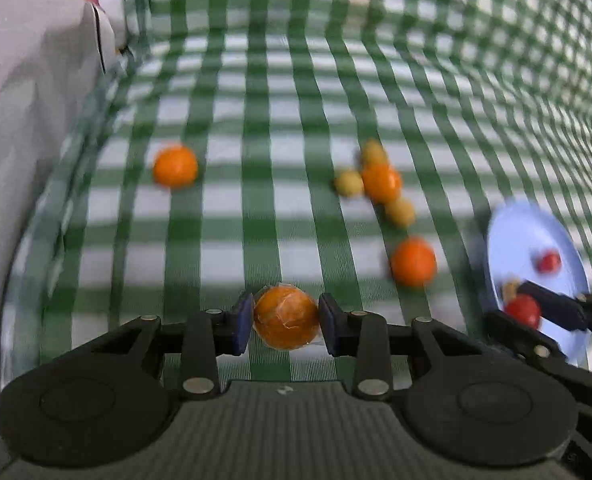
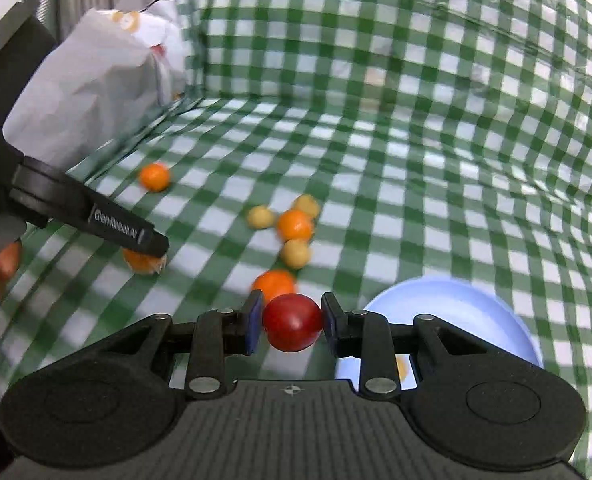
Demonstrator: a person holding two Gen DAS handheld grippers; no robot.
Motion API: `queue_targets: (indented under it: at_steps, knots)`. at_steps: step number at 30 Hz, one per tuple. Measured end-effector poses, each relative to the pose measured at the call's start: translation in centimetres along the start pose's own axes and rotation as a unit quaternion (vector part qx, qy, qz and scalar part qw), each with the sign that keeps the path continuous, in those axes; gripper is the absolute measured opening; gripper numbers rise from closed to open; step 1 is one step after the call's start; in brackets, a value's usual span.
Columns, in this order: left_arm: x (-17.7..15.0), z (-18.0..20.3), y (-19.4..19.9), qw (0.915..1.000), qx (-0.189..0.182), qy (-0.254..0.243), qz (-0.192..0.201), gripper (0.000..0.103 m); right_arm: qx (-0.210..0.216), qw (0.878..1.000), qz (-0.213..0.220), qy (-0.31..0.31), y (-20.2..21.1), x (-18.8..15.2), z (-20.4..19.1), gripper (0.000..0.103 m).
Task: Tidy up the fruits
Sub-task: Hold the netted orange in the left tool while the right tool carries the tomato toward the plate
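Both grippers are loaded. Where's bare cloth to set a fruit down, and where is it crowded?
Bare cloth lies between the lone orange and the cluster of an orange and yellow fruits. Beyond them is bare too. Crowded: that cluster down to the blue plate.

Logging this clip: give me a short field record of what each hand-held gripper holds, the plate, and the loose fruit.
left hand-held gripper: shut on a wrapped orange fruit
right hand-held gripper: shut on a red fruit
blue plate: on the checked cloth, one small red fruit on it
loose on cloth: three orange fruits, e.g., and three small yellow fruits, e.g.
sharpness: motion-blurred
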State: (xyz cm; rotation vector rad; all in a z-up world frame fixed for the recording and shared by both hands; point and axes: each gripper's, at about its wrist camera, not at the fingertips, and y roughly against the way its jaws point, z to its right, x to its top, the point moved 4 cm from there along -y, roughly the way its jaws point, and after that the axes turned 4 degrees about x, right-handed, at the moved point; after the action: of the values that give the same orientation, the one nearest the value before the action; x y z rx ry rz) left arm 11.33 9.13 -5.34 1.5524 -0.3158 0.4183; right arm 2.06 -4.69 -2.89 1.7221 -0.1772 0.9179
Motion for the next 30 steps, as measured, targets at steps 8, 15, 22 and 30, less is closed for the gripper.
queue_targets:
  at_steps: [8,15,22,30]
  knots:
    - [-2.0,0.3,-1.0,0.9985,-0.001,-0.036,-0.04,0.041,0.037,0.992,-0.121,0.028,-3.0,-3.7,-0.9,0.032]
    - [-2.0,0.5,-1.4,0.998,0.005,-0.048,-0.042,0.042,0.043,0.989,-0.137,0.046,-3.7,-4.6,-1.2,0.032]
    - [-1.6,1.8,-2.0,0.9979,0.012,-0.052,-0.038,0.041,0.042,0.989,-0.129,0.056,-3.7,-4.6,-1.3,0.032]
    - [-1.1,1.6,-0.2,0.9987,0.018,-0.047,-0.006,0.041,0.033,0.997,-0.054,0.048,0.2,-1.1,0.3,0.032]
